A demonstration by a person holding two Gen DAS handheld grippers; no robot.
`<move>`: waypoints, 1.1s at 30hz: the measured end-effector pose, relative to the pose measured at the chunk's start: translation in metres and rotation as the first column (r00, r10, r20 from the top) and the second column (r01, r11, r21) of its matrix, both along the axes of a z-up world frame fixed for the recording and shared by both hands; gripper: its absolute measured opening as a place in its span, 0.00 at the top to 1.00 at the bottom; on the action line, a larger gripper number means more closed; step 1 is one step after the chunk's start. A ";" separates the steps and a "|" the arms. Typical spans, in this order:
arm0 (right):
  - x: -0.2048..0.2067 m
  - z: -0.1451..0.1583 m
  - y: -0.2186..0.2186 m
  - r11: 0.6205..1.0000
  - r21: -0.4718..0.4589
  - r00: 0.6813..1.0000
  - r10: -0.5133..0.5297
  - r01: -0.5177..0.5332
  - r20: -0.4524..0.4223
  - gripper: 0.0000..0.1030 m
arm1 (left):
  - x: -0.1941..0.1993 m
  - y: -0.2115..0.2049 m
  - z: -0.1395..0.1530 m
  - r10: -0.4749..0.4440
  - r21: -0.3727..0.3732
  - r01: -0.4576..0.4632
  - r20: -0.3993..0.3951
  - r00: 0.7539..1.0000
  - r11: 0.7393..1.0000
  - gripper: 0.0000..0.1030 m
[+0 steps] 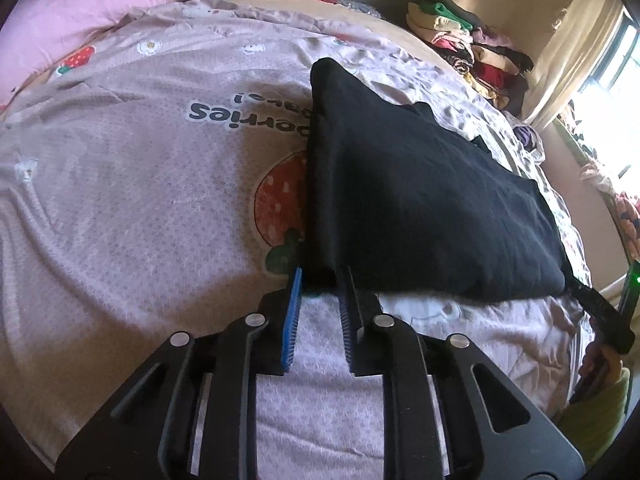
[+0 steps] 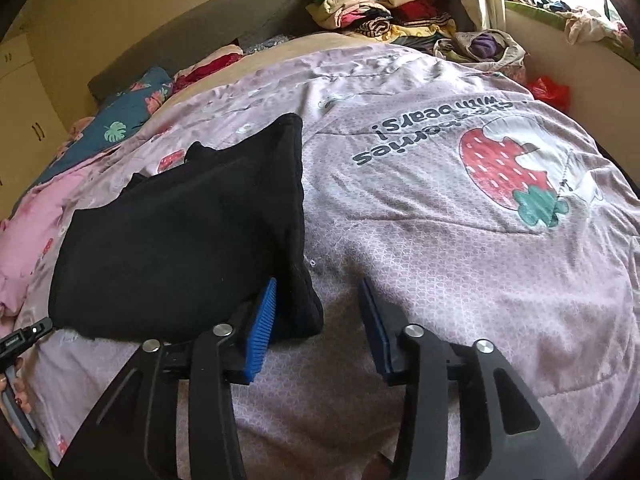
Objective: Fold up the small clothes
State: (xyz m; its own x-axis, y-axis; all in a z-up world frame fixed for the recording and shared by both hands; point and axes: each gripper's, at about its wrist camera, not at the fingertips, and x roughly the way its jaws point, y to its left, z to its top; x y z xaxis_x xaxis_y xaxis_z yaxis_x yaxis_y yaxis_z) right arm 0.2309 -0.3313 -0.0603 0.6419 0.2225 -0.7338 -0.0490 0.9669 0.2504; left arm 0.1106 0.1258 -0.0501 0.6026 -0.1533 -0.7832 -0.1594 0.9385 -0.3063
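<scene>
A black garment [image 1: 420, 184] lies folded flat on the pink strawberry-print bedcover [image 1: 140, 200]. In the left wrist view my left gripper [image 1: 320, 280] sits at the garment's near left corner. Its blue pads [image 1: 294, 312] stand a narrow gap apart, with the corner's edge between the tips and bedcover showing through the gap. In the right wrist view the same garment [image 2: 180, 240] spreads to the left. My right gripper [image 2: 319, 286] is open wide at the near right corner, which rests just inside the left pad [image 2: 262, 320] and clear of the right one.
A heap of folded and loose clothes [image 2: 384, 12] sits at the head of the bed near the curtain. A pink blanket [image 1: 60, 28] and teal leaf-print pillow [image 2: 120, 120] lie on the far side. A red bag [image 2: 548, 90] sits by the wall. A hand [image 2: 12, 396] holds the other gripper.
</scene>
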 end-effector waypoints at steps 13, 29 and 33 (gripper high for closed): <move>-0.019 0.006 0.000 1.000 -0.008 0.999 -0.022 0.022 0.033 0.16 | -0.016 -0.019 0.010 -0.028 0.052 0.027 0.020 0.999 0.998 0.48; -0.041 0.023 0.023 0.998 -0.044 0.990 0.046 -0.040 0.133 0.08 | -0.034 -0.025 0.021 -0.017 0.096 0.013 0.045 0.999 0.995 0.09; -0.045 0.031 0.036 0.995 -0.065 0.985 0.084 -0.075 0.148 0.08 | -0.036 -0.022 0.023 0.000 0.130 -0.007 0.051 0.999 0.991 0.09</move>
State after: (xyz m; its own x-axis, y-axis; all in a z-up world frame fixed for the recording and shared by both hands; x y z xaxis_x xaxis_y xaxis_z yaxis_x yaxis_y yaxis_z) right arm 0.1860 -0.2950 -0.0296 0.7280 0.2365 -0.6435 -0.1591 0.9713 0.1770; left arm 0.0745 0.1036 -0.0274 0.6422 -0.0501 -0.7649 -0.1500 0.9704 -0.1894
